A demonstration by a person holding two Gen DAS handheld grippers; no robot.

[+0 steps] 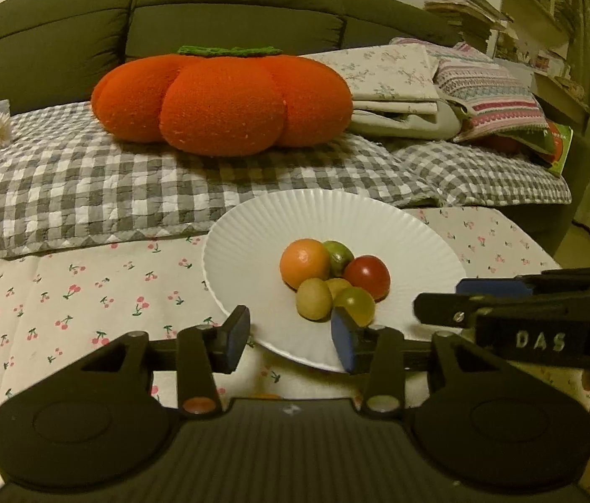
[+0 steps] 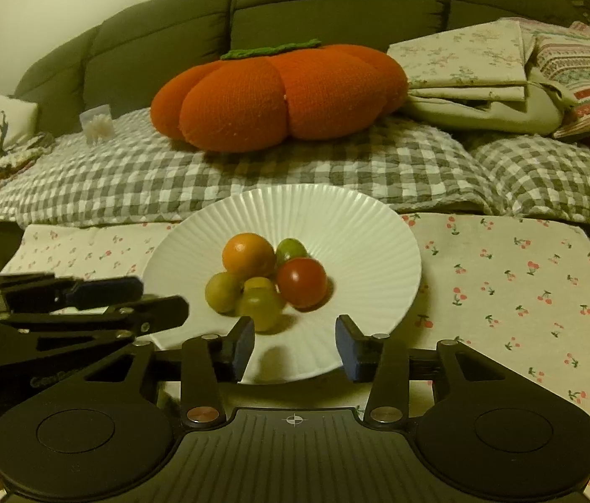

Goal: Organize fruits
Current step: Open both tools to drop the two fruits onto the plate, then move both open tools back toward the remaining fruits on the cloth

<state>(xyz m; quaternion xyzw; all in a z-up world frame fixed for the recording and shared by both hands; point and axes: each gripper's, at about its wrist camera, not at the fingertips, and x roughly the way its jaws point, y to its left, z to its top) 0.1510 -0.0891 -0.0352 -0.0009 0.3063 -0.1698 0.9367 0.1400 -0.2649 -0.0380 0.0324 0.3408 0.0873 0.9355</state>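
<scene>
Item: six small fruits, heaped at the centre of a white ribbed plate (image 2: 362, 226) on a cherry-print tablecloth (image 2: 525, 293), in front of a sofa.

Handling (a judgement): light, round, smooth-skinned, so likely to roll or squirt out of a hard pinch. The soft ones would bruise; the plate is probably breakable. Best taken one at a time across the widest part, gently, beginning with the outermost piece nearest the grippers.

Appearance: orange fruit (image 2: 248, 254), the largest, at the back left; green fruit (image 2: 291, 250) behind it to the right; red tomato-like fruit (image 2: 302, 282), glossy, on the right; olive-yellow fruit (image 2: 223, 292) front left; a small yellow one (image 2: 259, 283) wedged in the middle, mostly hidden; translucent yellow-green grape (image 2: 259, 308) foremost. All are touching.

Tongs: left gripper (image 1: 291, 337) has its jaws wide apart and holds nothing, poised over the plate's near rim. Right gripper (image 2: 295, 348) is likewise spread wide and empty, just short of the grape.

Surroundings: orange pumpkin cushion (image 2: 278, 96) on a grey checked quilt (image 2: 253, 180), with folded linens (image 2: 471, 79) beside it.
</scene>
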